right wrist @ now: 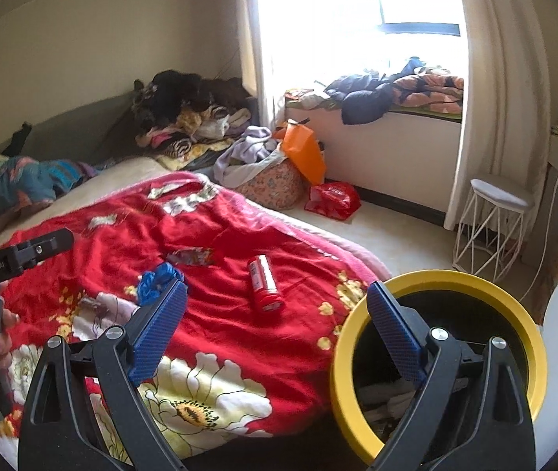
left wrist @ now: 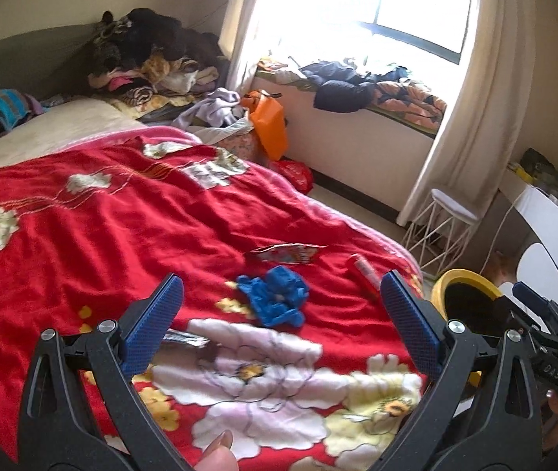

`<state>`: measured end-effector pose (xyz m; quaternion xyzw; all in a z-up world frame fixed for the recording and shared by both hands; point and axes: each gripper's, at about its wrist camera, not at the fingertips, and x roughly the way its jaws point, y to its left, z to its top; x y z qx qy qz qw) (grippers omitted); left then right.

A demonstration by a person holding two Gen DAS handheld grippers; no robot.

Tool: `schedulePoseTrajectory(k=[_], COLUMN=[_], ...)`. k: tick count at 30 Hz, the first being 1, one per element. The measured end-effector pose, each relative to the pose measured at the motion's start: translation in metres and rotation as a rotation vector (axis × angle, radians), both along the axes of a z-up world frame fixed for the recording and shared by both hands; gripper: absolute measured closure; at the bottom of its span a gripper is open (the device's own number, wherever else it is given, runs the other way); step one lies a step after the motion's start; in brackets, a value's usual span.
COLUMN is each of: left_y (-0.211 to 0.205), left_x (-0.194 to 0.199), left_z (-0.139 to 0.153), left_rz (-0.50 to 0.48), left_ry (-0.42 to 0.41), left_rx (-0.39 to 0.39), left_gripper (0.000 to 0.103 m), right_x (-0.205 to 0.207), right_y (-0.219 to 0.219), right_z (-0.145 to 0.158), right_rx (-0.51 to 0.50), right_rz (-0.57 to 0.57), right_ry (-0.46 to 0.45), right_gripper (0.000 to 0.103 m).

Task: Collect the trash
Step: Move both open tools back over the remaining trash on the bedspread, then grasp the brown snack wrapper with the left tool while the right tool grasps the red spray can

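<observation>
Both grippers (left wrist: 279, 286) (right wrist: 277, 294) have black triangular arms with silver screws and blue textured finger pads (left wrist: 153, 325).

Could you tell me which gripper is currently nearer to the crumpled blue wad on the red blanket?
Left. The left gripper is open, with the blue wad lying between its fingertips; the right gripper hangs further right, by the yellow-rimmed bin.

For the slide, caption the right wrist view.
Open right tongs hover above a red floral blanket strewn with a red tube, wrapper and blue crumple, beside a yellow-rimmed bin.
</observation>
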<state>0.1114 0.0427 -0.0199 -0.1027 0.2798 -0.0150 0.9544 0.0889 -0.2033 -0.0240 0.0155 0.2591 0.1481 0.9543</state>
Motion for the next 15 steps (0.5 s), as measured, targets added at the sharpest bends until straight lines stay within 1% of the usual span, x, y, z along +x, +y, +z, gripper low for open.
schedulePoseTrajectory(k=[6,12,15], left_y=[0.027,0.05,0.06], left_x=[-0.003,-0.007,-0.006], left_z=[-0.011,-0.022,-0.031], left_rz=[0.067,0.115,0.135], left_ry=[0.049,0.082,0.119], left_rx=[-0.053,-0.054,-0.088], left_gripper=[0.01,0.01,0.01], right_x=[0.009,0.023,0.033], right_y=[0.017,0.035,0.044], right_z=[-0.006,-0.013,-0.016], right_rx=[-0.034,-0.054,-0.073], right_rz=[0.06,0.092,0.101], right_ry=[0.025,0.059,0.068], right_gripper=[0.013,0.013,0.013])
